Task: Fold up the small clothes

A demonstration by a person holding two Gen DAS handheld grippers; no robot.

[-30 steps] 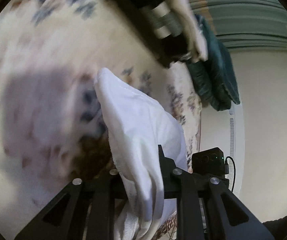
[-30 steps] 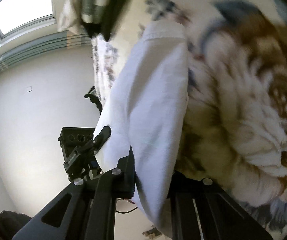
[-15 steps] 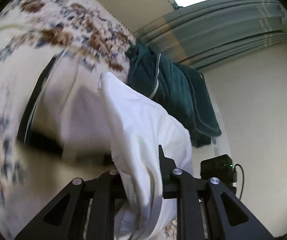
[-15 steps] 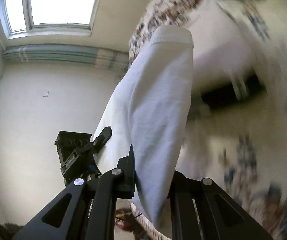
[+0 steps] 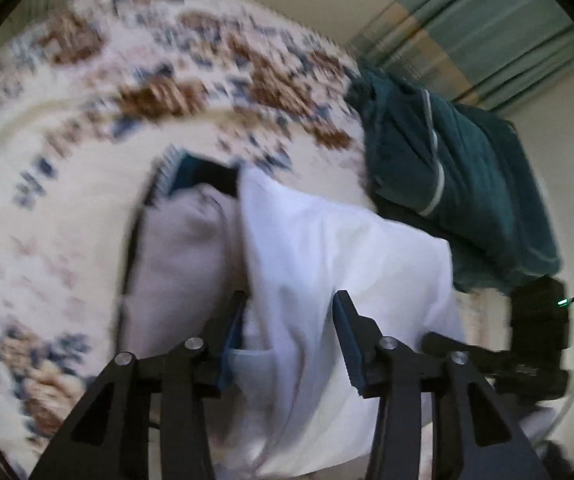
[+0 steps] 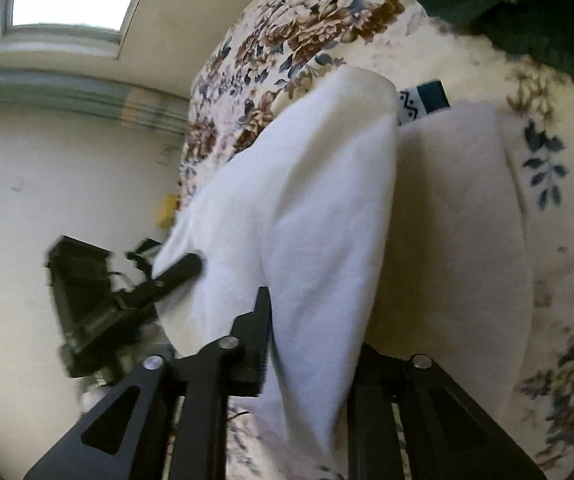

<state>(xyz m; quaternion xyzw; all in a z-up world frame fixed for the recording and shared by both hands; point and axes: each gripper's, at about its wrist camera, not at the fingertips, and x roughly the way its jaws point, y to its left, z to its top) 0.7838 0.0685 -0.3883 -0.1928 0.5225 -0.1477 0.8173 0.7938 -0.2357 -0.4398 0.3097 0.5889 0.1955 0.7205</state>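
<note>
1. Left gripper [image 5: 290, 316]: jaws stand apart, with the white garment [image 5: 339, 264] draped between and over them; the cloth fills the gap, but whether the pads still press it cannot be told
2. Right gripper [image 6: 313, 320]: the same white garment [image 6: 307, 208] runs down between its jaws, which stand apart; the right finger is hidden behind the cloth, so the grip cannot be told
3. White garment: hangs as a long folded strip; in the right wrist view its rounded far end lies touching the upper edge of the folded cream cloth [image 6: 459, 216], and its left edge hangs past the bed's side
4. Folded cream cloth [image 5: 179, 256]: lies flat on the floral bedspread [image 5: 87, 128], just beside the white garment; a dark teal patterned piece [image 6: 423, 102] shows at its far end
5. Dark green blanket [image 5: 459, 184]: bunched at the far right edge of the bed, near the garment's right border
6. Floral bedspread [image 6: 287, 28]: bare surface extends left of and beyond the cream cloth
7. Black camera unit [image 5: 539, 320]: beside the left gripper, off the bed's edge, with a green light showing
</note>
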